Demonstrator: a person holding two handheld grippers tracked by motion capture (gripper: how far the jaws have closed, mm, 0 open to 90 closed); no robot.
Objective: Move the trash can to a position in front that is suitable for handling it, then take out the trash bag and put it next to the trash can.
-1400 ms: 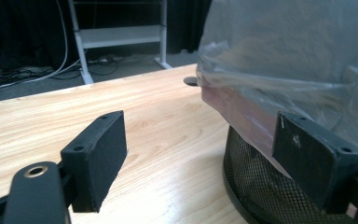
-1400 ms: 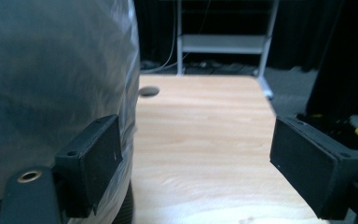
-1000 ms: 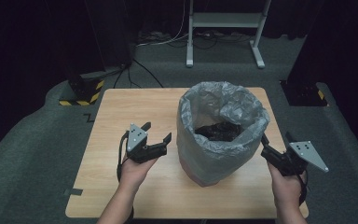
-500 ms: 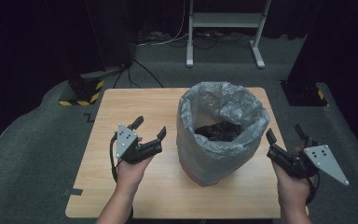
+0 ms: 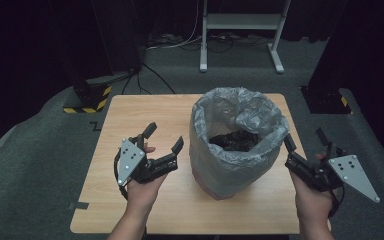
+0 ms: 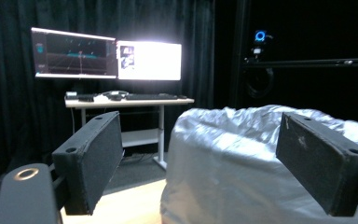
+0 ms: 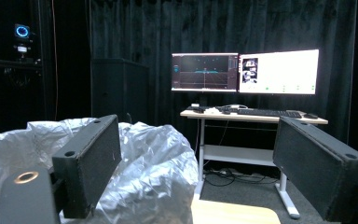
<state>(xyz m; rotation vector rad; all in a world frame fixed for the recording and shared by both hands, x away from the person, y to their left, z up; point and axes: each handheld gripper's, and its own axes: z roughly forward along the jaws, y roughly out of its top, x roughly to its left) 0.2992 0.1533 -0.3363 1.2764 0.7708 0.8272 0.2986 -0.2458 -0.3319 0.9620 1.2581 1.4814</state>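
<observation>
Jaws wide and empty, both grippers, left gripper (image 5: 164, 138) and right gripper (image 5: 305, 142), have backed away from the lined bin (image 5: 236, 142) (at nine and three o'clock), likely regrouping.

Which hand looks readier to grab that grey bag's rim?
Right, probably. The right gripper has one open jaw almost at the bag's rim; the left gripper, also open, sits apart from the bin.

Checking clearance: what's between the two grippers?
In the high view, the lined bin stands between the left gripper and the right gripper, both open, on the table. Neither touches it.
</observation>
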